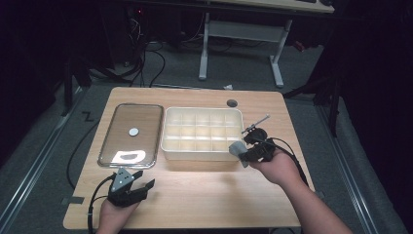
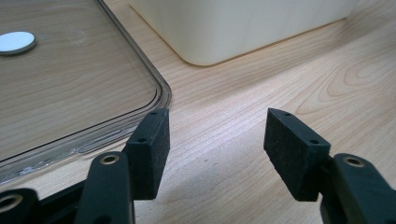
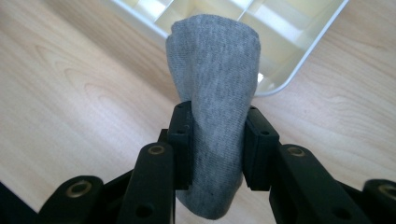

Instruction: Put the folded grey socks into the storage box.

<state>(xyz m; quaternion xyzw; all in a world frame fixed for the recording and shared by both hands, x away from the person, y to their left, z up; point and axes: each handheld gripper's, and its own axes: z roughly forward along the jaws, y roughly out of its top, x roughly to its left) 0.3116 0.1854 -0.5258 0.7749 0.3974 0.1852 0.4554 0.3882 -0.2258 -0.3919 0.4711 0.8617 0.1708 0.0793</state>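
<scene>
Right gripper (image 3: pixel 215 140): my fingers (image 3: pixel 183 140) are clamped on a rolled grey sock (image 3: pixel 215 84), which stands up between them and bulges out above and below the pads. In the high view the sock (image 1: pixel 237 148) hangs clear of the counter (image 1: pixel 204 195), just off the near right corner of the cream divided box (image 1: pixel 168 146).

Left gripper (image 2: pixel 212 149): fingers (image 2: pixel 149 149) apart, nothing between them, resting low over bare counter near the near right corner of the clear lid (image 2: pixel 159 88). In the high view it sits at the near left of the counter (image 1: pixel 127 187).

Status, judged from the layout:
- Done: sock picked up and lifted. Lid is off the box and lies flat to the left of it, with 1 small white disc (image 1: pixel 133 131) on it.
- Box compartments look empty as far as I can see; the near row is partly hidden by the wall.
- Left: carry the sock over the rim, lower it into 1 compartment, release. The roll looks wider than a single cell, so it may need pressing in.
- Lid probably goes back on afterwards; the left gripper is placed well for that.
</scene>
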